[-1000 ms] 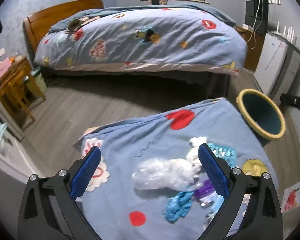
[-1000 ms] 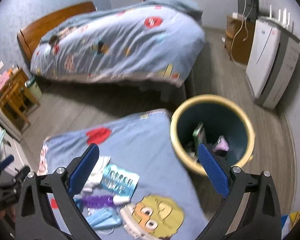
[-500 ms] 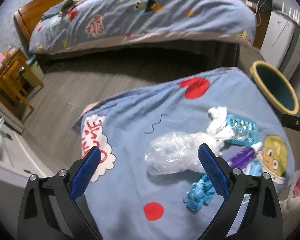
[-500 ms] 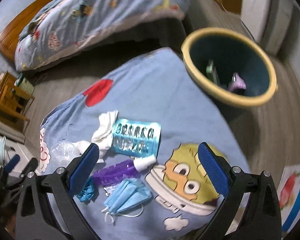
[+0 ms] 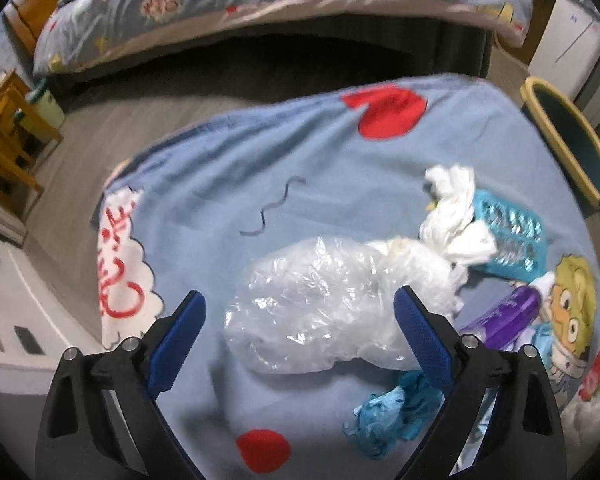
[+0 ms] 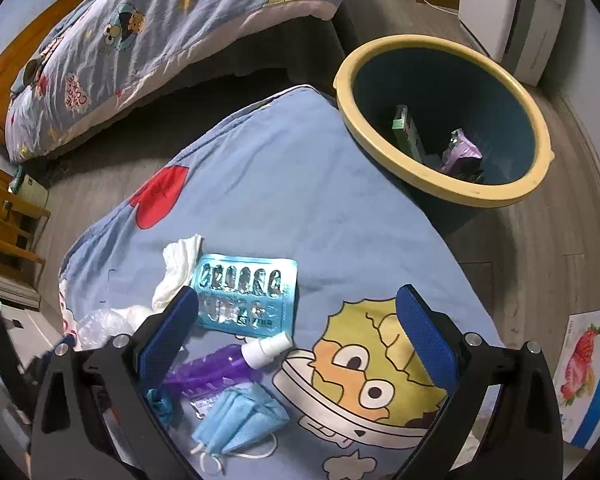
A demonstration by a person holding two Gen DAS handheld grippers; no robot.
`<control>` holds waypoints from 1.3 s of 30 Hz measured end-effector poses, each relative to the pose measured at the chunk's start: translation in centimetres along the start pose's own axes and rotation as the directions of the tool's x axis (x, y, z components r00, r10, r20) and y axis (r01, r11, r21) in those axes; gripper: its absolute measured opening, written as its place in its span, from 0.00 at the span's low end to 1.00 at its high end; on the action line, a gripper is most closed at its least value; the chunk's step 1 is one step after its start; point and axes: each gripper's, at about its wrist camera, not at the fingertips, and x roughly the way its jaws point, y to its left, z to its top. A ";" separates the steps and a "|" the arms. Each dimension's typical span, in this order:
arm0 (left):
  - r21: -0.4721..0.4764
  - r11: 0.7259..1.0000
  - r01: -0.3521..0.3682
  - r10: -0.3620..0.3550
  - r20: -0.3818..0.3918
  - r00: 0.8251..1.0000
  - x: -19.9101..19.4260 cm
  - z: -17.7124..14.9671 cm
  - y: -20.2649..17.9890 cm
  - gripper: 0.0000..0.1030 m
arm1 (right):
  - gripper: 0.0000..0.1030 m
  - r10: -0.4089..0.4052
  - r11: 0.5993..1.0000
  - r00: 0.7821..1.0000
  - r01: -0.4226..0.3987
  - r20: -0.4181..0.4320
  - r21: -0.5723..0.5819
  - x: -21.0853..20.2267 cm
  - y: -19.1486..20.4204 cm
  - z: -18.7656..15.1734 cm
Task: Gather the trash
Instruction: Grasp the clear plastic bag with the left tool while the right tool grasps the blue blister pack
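left gripper (image 5: pixel 296 312) low over plastic bag (image 5: pixel 332 312), possibly touching | jaws spread

One plastic bag (image 5: pixel 332 312), one tissue (image 5: pixel 456 216), one blister pack (image 6: pixel 246 296), one bottle (image 6: pixel 228 364), one mask (image 6: pixel 240 420), one bin (image 6: pixel 440 188).

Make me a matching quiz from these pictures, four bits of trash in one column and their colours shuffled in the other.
Things:
1. spray bottle
2. blister pack
3. plastic bag
4. tissue

Colours:
A. white
B. purple with a white cap
C. turquoise
D. clear

Pairs: 1-B, 2-C, 3-D, 4-A
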 end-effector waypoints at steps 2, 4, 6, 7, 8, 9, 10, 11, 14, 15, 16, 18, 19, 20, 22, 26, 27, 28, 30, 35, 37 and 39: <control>0.011 1.000 0.008 -0.008 -0.020 1.000 0.4 0.0 -0.3 0.71 | 0.94 0.009 1.000 1.000 -0.009 -0.001 0.002 0.1 0.1 0.2; 0.011 0.999 0.043 -0.043 -0.022 0.999 0.2 0.1 -0.5 0.57 | 0.94 0.015 1.000 1.000 -0.015 -0.002 0.005 0.2 0.0 0.3; 0.025 0.999 0.048 -0.048 -0.014 0.999 -0.3 0.2 -1.0 0.44 | 0.94 0.016 1.000 1.000 -0.016 -0.002 0.010 0.2 -0.2 0.5; 0.028 0.998 0.052 -0.052 -0.012 0.999 -0.5 0.2 -1.0 0.37 | 0.94 0.015 1.000 1.000 -0.015 -0.002 0.012 0.3 -0.3 0.6; 0.033 0.998 0.057 -0.057 -0.005 0.998 -0.9 0.2 -1.1 0.32 | 0.94 0.014 1.000 1.000 -0.014 0.000 0.014 0.3 -0.4 0.6; 0.040 0.997 0.060 -0.060 0.006 0.998 -1.3 0.2 -1.1 0.31 | 0.94 0.014 1.000 1.000 -0.014 0.002 0.017 0.3 -0.6 0.7; 0.046 0.997 0.063 -0.064 0.015 0.998 -1.6 0.4 -1.2 0.29 | 0.94 0.018 1.000 1.000 -0.018 0.003 0.021 0.4 -0.7 0.8; 0.055 0.996 0.064 -0.066 0.035 0.997 -2.3 0.4 -1.2 0.28 | 0.94 0.020 1.000 1.000 -0.021 0.004 0.022 0.5 -0.8 0.9; 0.052 0.996 0.066 -0.070 0.083 0.994 -3.6 0.6 -0.8 0.27 | 0.94 0.020 1.000 1.000 -0.020 0.003 0.009 0.8 -0.6 1.0; 0.049 0.997 0.065 -0.070 0.099 0.993 -4.1 0.7 -0.5 0.27 | 0.94 0.018 1.000 1.000 -0.018 -0.002 -0.003 1.1 -0.4 0.9; 0.041 0.997 0.068 -0.072 0.113 0.991 -4.5 0.9 -0.3 0.27 | 0.94 0.015 1.000 1.000 -0.016 -0.006 -0.013 1.4 -0.2 0.9; 0.023 0.998 0.060 -0.063 0.149 0.987 -5.7 1.2 0.7 0.26 | 0.94 0.013 0.999 1.000 -0.014 -0.018 -0.033 2.2 0.2 0.7; 0.022 0.998 0.055 -0.058 0.157 0.986 -6.0 1.4 0.8 0.26 | 0.94 0.016 0.999 0.999 -0.017 -0.028 -0.037 2.7 0.4 0.5; 0.020 0.999 0.048 -0.051 0.170 0.984 -6.3 1.5 1.0 0.26 | 0.94 0.016 0.999 0.999 -0.017 -0.036 -0.038 3.1 0.4 0.4; 0.002 0.998 0.056 -0.055 0.178 0.982 -6.5 1.7 1.7 0.26 | 0.94 0.006 0.999 0.998 -0.008 -0.066 -0.038 4.3 0.5 -0.1; -0.003 0.998 0.061 -0.059 0.175 0.983 -6.3 2.0 1.8 0.26 | 0.94 -0.010 1.000 0.995 0.008 -0.104 -0.025 5.9 0.3 -0.4; 0.000 0.998 0.063 -0.062 0.175 0.983 -6.3 1.9 1.8 0.26 | 0.94 -0.003 1.000 0.993 0.002 -0.117 -0.013 6.4 0.2 -0.5; 0.002 0.998 0.067 -0.067 0.174 0.982 -6.1 2.0 1.7 0.26 | 0.94 0.003 1.000 0.992 -0.004 -0.125 -0.006 6.8 0.2 -0.6; 0.003 0.997 0.073 -0.073 0.173 0.982 -6.1 2.1 1.7 0.27 | 0.94 0.001 1.000 0.991 -0.002 -0.137 -0.004 7.5 0.4 -0.9; 0.008 0.997 0.083 -0.083 0.176 0.981 -6.1 2.2 1.5 0.27 | 0.82 -0.094 0.985 0.990 0.078 -0.105 -0.151 7.9 2.7 -1.2; 0.011 0.997 0.082 -0.082 0.177 0.981 -6.1 2.2 1.6 0.27 | 0.67 -0.085 0.978 0.992 0.065 -0.094 -0.199 7.8 3.6 -1.3; 0.009 0.997 0.082 -0.082 0.177 0.981 -6.1 2.2 1.6 0.27 | 0.54 -0.067 0.971 0.993 0.043 -0.095 -0.235 7.7 4.5 -1.5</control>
